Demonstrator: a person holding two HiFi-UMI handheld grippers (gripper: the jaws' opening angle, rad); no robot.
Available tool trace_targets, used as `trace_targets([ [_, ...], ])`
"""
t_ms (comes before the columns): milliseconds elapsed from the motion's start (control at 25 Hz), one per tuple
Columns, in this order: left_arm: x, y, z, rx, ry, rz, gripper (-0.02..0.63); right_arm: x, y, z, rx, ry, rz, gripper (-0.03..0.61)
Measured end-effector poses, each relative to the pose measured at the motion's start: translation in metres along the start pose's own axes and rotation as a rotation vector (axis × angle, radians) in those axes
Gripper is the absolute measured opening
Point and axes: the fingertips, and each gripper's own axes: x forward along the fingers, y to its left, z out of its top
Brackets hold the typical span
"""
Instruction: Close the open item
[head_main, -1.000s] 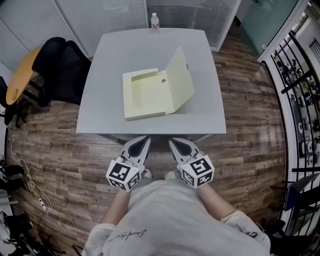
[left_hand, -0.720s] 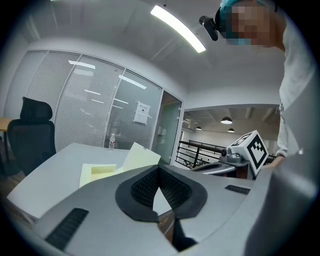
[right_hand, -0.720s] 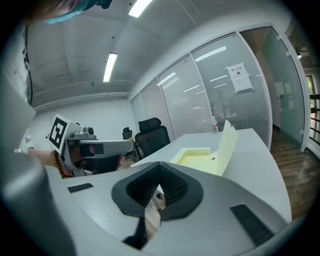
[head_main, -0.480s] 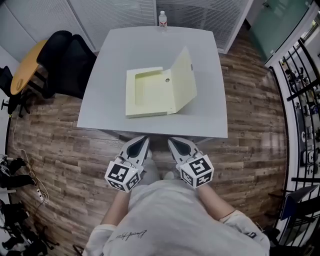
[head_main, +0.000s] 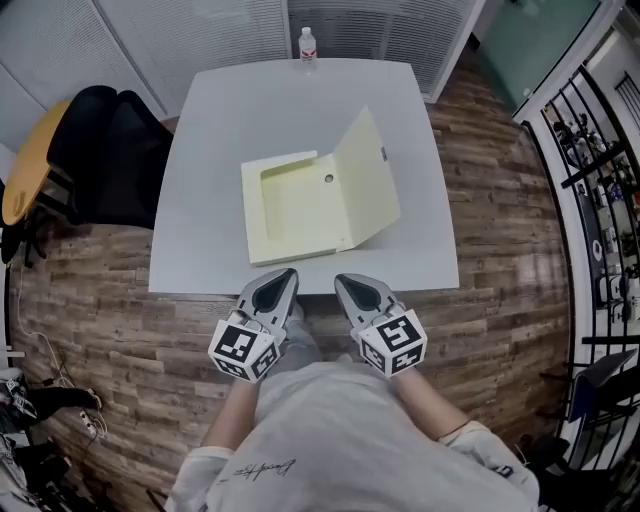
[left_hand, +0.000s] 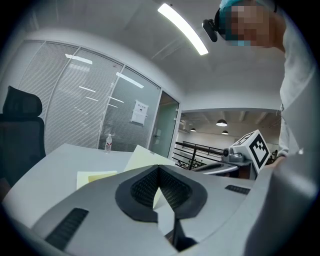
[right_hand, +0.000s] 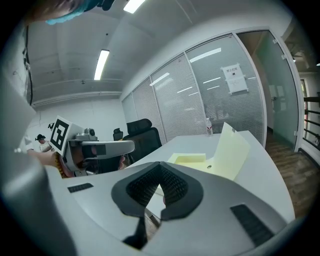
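A pale yellow box file lies open on the grey table. Its lid stands tilted up on the right side. Both grippers are held close to the person's body at the table's near edge, apart from the file. My left gripper is shut with nothing in it, and so is my right gripper. The left gripper view looks over the shut left gripper to the file and its lid. The right gripper view shows the shut right gripper and the raised lid.
A water bottle stands at the table's far edge. A black office chair is left of the table, with a yellow seat beyond it. Dark railings run along the right. Wood floor surrounds the table.
The table and file now sit nearer to the grippers in the head view. Both grippers stay shut and hold the same pose.
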Motion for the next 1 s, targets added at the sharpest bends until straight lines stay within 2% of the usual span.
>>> trace_targets([
  [560,0.037,0.086,0.029,-0.006,0.016,-0.127,0.008,0.084,-0.006,0.041,0.009,0.001,-0.1,0.012],
  [840,0.048,0.102,0.028,0.001,0.037,-0.165,0.008,0.1,-0.009,0.051,0.009,-0.023,-0.13,0.012],
  [1000,0.058,0.104,0.029,0.007,0.059,-0.171,0.008,0.099,-0.014,0.055,-0.011,-0.027,-0.117,0.012],
])
